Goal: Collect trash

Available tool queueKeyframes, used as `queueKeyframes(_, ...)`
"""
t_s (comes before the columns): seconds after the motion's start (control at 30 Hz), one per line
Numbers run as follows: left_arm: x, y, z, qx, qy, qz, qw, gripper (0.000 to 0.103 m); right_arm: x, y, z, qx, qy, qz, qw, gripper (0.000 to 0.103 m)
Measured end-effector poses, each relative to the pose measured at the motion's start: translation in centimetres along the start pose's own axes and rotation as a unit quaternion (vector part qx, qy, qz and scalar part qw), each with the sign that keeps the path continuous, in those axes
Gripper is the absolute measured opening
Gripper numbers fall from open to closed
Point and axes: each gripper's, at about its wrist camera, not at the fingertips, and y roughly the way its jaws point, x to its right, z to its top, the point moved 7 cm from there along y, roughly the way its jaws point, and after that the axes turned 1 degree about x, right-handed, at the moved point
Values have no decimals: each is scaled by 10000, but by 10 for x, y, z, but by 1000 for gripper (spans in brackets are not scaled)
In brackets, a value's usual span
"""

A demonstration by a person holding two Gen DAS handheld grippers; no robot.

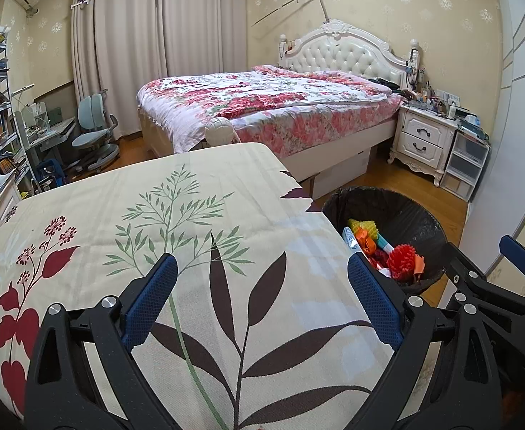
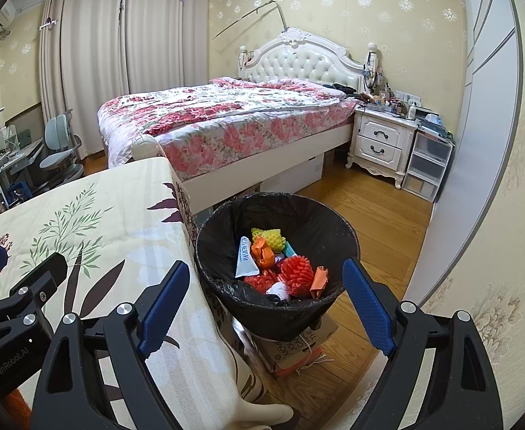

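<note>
Now: one bin (image 2: 226,215) beside one table (image 2: 119,222) | left tool (image 1: 262,283) apart | right tool (image 2: 266,286) apart, both empty

Colours, bedroom with bin beside counter

Counter (image 1: 226,186) cloth cream, printed with green sprigs, dark brown leaves, red flowers. Bin (image 2: 226,222) lined black; trash (image 2: 280,265) in it red, orange, yellow, white. Bed (image 1: 262,107) quilt pink-red floral on white. Floor (image 2: 370,208) honey wood. Pads (image 2: 366,304) blue on black grippers.

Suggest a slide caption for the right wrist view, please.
Open right gripper above a lined bin of colourful trash beside the table.
</note>
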Motion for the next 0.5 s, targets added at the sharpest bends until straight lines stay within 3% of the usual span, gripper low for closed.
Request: queueKeyframes(0.5, 0, -1, -1, -10, -5, -11, 10000, 93, 0, 0, 0, 3, -3, -1, 10000, 85)
